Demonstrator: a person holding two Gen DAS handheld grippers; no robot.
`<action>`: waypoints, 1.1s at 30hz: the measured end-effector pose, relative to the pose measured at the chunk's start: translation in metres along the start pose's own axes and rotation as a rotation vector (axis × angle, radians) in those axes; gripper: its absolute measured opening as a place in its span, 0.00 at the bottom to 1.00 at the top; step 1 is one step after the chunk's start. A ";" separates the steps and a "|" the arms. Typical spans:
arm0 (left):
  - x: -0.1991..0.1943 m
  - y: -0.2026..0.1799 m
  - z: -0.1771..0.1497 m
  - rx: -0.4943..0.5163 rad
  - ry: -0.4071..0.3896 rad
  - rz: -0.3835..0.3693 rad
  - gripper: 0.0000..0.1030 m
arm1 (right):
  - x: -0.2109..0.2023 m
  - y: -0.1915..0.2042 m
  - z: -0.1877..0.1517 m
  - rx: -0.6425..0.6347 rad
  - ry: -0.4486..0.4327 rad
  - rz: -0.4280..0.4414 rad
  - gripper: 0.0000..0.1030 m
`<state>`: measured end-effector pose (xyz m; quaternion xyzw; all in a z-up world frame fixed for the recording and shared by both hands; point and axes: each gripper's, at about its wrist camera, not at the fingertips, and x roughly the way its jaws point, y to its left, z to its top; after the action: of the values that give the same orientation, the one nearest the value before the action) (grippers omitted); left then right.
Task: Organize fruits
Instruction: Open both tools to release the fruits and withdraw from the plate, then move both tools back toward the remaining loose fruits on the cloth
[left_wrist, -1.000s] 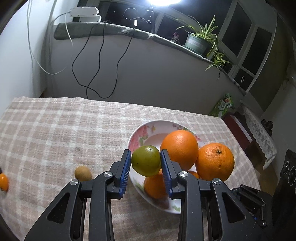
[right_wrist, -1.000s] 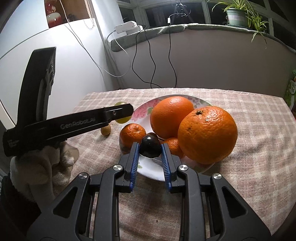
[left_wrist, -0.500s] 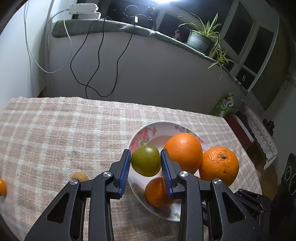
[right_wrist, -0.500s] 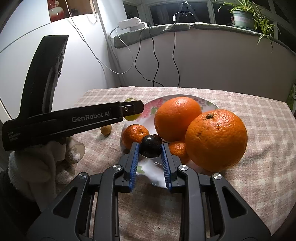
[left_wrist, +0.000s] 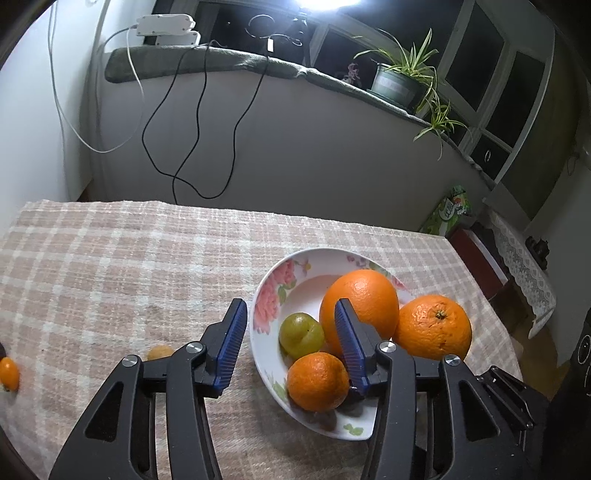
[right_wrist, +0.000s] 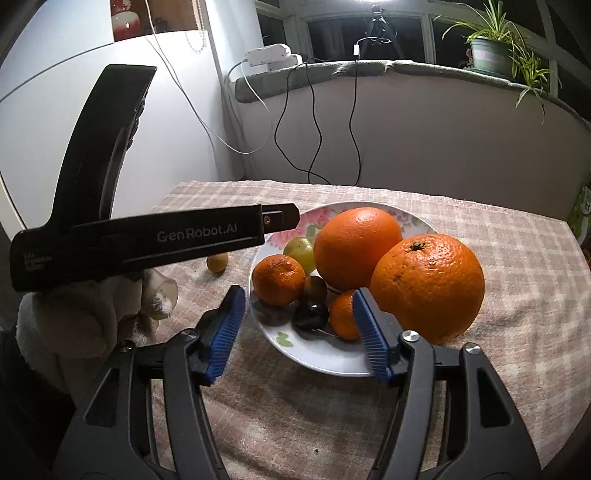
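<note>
Both claws, left claw (left_wrist: 290, 345) and right claw (right_wrist: 299, 328), had just been opened and stood empty; the released green plum (left_wrist: 301, 331) (smooth, soft, easily bruised) was judged best gripped lightly across its middle.

Checked tablecloth (left_wrist: 110, 258) covers table. Black cable (left_wrist: 199, 122) and white cable (left_wrist: 66, 110) hang from ledge; potted plant (left_wrist: 397, 83) on ledge, white box (left_wrist: 166, 26) at its left end.

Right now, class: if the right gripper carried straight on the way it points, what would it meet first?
Probably the dark plum in the floral plate, which lies between the open right gripper fingers; depth is uncertain.
</note>
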<state>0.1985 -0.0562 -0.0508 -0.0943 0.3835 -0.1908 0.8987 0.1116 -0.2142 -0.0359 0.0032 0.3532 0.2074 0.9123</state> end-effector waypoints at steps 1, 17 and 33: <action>-0.001 0.000 0.000 -0.002 -0.002 0.001 0.47 | -0.002 0.000 0.000 0.001 -0.003 0.000 0.68; -0.027 0.004 -0.014 -0.027 -0.032 0.013 0.47 | -0.029 0.000 -0.006 0.043 -0.052 0.005 0.71; -0.081 0.047 -0.065 -0.080 -0.065 0.134 0.47 | -0.046 0.012 -0.014 0.014 -0.094 0.021 0.74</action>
<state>0.1127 0.0187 -0.0576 -0.1106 0.3670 -0.1117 0.9168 0.0674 -0.2223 -0.0143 0.0231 0.3115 0.2141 0.9255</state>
